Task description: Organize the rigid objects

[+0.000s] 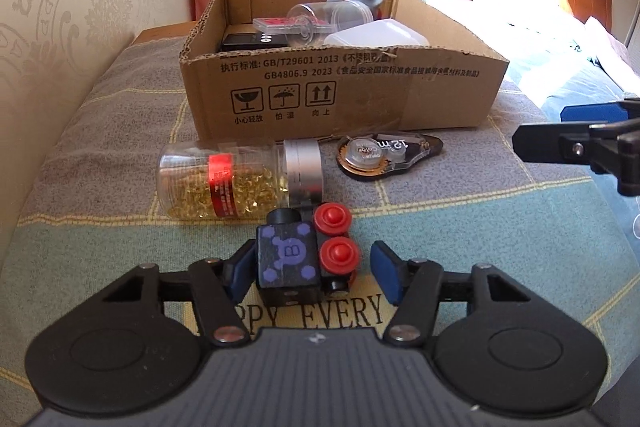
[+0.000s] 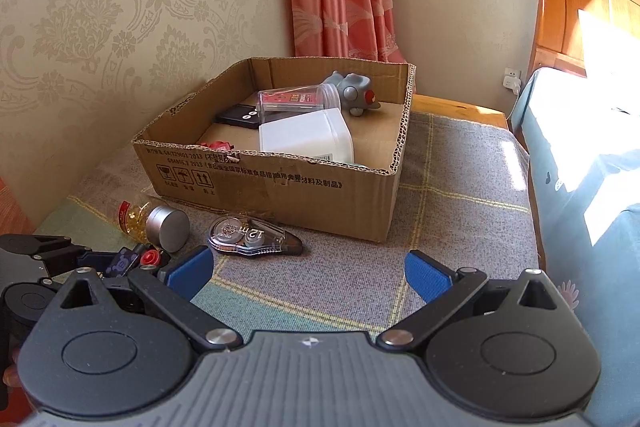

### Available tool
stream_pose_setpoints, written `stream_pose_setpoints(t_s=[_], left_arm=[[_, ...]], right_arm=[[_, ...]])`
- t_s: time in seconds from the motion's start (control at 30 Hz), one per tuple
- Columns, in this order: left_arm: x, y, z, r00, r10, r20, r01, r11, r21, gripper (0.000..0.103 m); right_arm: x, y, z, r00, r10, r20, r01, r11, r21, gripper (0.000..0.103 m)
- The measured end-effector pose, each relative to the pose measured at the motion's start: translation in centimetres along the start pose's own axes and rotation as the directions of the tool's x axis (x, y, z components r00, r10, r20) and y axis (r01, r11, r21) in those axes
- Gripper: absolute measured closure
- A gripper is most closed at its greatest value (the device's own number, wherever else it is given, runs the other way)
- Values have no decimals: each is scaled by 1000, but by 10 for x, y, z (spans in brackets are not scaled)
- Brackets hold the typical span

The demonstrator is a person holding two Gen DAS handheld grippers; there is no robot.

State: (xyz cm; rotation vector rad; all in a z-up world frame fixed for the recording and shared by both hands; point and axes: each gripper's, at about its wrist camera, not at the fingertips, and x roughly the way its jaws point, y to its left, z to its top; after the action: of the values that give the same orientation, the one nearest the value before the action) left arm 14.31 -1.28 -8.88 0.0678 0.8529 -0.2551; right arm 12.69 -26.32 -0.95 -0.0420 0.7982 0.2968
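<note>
A black toy train block point(image 1: 298, 259) with purple marks and red wheels stands on the cloth between the pads of my left gripper point(image 1: 312, 269). The left pad touches it, the right pad stands apart, so the gripper is open. The toy also shows in the right wrist view point(image 2: 134, 261). A clear bottle of gold pieces point(image 1: 236, 179) with a silver cap lies behind it. A correction tape dispenser point(image 1: 384, 155) lies by the cardboard box point(image 1: 352, 95). My right gripper point(image 2: 310, 277) is open and empty above the cloth, in front of the dispenser point(image 2: 250, 235).
The box point(image 2: 280, 187) holds a white container point(image 2: 304, 137), a clear jar point(image 2: 298, 99), a black case and a grey toy point(image 2: 354, 91). A wall runs along the left, a curtain behind. A wooden bed point(image 2: 580, 27) stands at the right.
</note>
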Motion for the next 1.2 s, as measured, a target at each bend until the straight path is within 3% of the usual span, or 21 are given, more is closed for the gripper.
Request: stream_pose_setpoints(t_s=[0.13,0.37,0.67,0.83,1.03,1.07,1.1,1.13,1.2], left_arm=[[-2,8,1,1000,-16,-11,16,1000,-26,54],[-27,9,4,1000,-29,-9,29,999,33,54],[-55,10,61,992,-15,122,6,997,79,54],[-39,10,107,981,15,194,-33,995,91,54],[7,18,141,980,65,187,-79,995,65,53],[12,19,143,980,75,185,-87,995,57,50],[13,21,144,979,83,184,-92,995,42,35],[13,23,144,978,88,188,-95,995,30,12],[8,23,140,972,101,213,-108,994,19,1]], right_arm=[[4,6,-6,1000,-9,-24,9,1000,-19,0],[5,9,-12,999,-4,-37,4,1000,0,0],[2,6,-16,999,2,-34,-1,1000,22,0],[-3,2,-17,1000,3,-21,-2,999,39,0],[-3,-1,-19,1000,-3,-30,5,999,47,0],[-3,-2,-19,999,-4,-32,5,999,49,0],[-3,-2,-20,999,-4,-33,6,999,50,0],[-3,-2,-20,999,-5,-34,7,999,51,0],[-3,-3,-20,999,-7,-37,9,999,52,0]])
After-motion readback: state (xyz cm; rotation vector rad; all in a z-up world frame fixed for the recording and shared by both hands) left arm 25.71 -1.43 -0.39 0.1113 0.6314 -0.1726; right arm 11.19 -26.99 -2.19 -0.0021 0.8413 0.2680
